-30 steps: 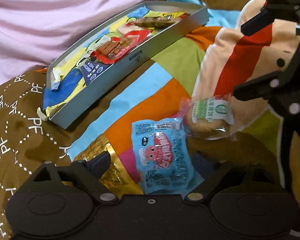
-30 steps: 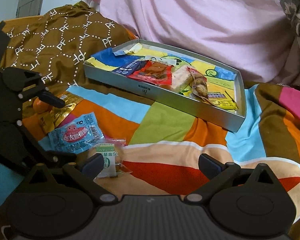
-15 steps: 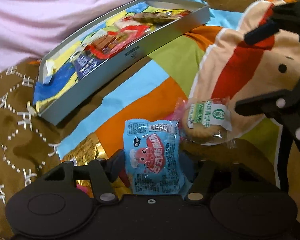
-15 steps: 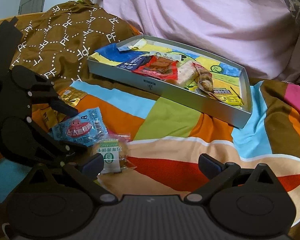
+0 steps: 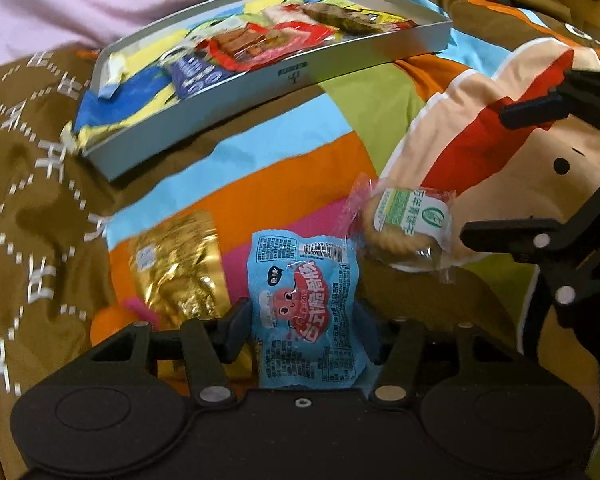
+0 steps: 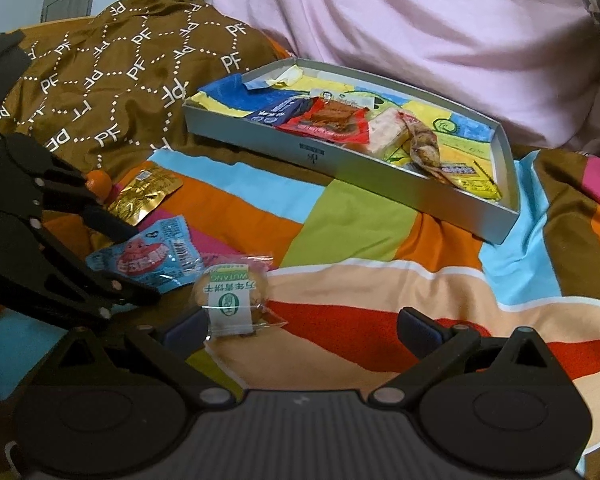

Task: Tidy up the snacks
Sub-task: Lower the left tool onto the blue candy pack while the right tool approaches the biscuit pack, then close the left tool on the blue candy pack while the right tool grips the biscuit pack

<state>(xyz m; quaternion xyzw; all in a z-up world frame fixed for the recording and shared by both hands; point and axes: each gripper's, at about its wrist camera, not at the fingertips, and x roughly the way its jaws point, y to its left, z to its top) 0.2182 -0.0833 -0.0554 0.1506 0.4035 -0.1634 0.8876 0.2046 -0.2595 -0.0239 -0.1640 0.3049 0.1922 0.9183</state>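
Left wrist: gold packet point(image 5: 176, 264) and biscuit point(image 5: 410, 224) flanking blue packet point(image 5: 306, 312).

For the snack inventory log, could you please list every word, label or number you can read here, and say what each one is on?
"PF", repeated: brown patterned cloth.
"WUTANG" and "万年青饼干": biscuit packet.
Blue snack packet: large red Chinese lettering, a barcode and fine print, all too blurred to read.
Grey tray: a small mark on its wall, too small to read.
Gold packet: unreadable.
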